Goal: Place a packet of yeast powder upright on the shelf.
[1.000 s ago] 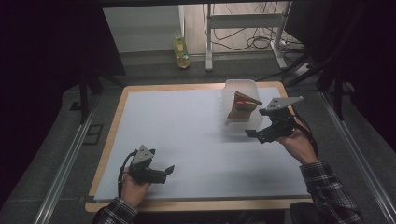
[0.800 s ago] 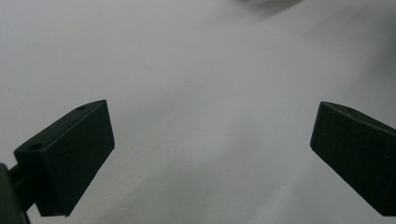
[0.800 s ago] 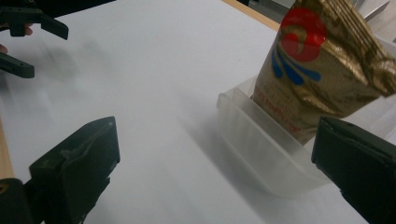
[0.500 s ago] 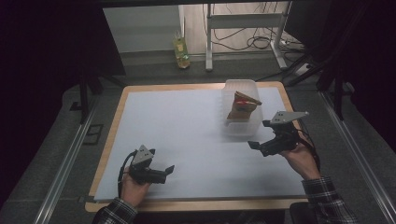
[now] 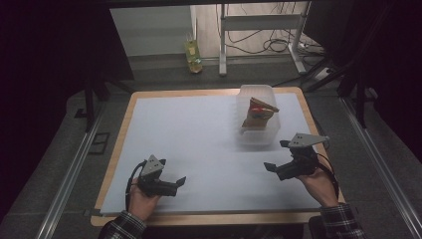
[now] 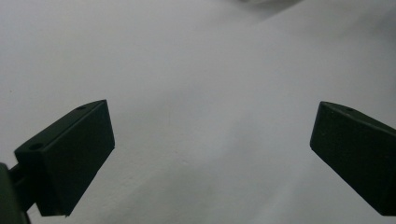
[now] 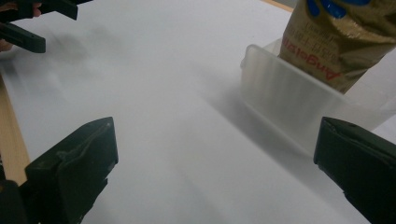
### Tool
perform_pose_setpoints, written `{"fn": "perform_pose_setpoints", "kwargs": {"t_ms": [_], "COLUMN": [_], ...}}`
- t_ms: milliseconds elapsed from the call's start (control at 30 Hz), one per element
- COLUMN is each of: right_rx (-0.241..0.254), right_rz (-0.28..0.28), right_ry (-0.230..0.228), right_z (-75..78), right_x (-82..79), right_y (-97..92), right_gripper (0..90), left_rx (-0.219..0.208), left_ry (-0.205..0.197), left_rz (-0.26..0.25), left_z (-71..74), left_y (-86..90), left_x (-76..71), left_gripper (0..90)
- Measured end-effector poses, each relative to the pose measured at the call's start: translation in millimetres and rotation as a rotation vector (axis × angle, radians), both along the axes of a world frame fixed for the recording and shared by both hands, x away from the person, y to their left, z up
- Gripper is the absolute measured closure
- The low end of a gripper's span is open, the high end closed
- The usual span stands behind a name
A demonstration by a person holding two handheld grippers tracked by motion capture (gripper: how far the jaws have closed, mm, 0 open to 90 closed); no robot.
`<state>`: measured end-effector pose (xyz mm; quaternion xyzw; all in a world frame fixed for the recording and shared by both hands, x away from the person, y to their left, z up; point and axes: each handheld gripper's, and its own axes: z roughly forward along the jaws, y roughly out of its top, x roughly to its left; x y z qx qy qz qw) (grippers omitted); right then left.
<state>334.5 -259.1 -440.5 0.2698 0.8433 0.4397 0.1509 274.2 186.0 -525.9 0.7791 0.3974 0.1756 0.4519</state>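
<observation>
snack pouch (image 5: 259,114) standing in a translucent plastic tub (image 5: 256,133) at the far right of the white mat (image 5: 199,144); right gripper (image 5: 276,158) just in front of the tub, jaws spread, empty; left gripper (image 5: 176,182) well apart, near left, likewise spread.

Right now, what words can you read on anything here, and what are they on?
"Angelo...": red letters, seen upside down in the right gripper view, on the gold snack bag standing in the clear plastic tub; the end of the word is unclear.
Smaller red print above it on the bag: too blurred to read.
Yellow bottle on the floor: label too small to read.
</observation>
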Motion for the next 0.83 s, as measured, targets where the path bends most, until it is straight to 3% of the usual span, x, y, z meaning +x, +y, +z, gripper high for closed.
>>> {"fn": "perform_pose_setpoints", "kwargs": {"t_ms": [500,700,833], "right_rx": [-0.038,-0.090,-0.088], "right_rz": [-0.013,-0.020,-0.013], "right_ry": [-0.010,0.031,0.050], "right_z": [-34.6,-53.6,-55.3], "right_x": [-15.0,-15.0,-14.2], "right_y": [-1.5,-3.0,-3.6], "right_gripper": [0.0,0.1,0.1], "left_rx": [0.007,0.009,0.011], "left_ry": [0.000,0.001,0.001], "left_rz": [-0.003,-0.005,-0.006], "left_z": [-0.3,-0.3,-0.2], "left_y": [-0.1,0.0,-0.4], "left_x": [-0.2,-0.3,0.0], "left_gripper": [0.0,0.0,0.0]}}
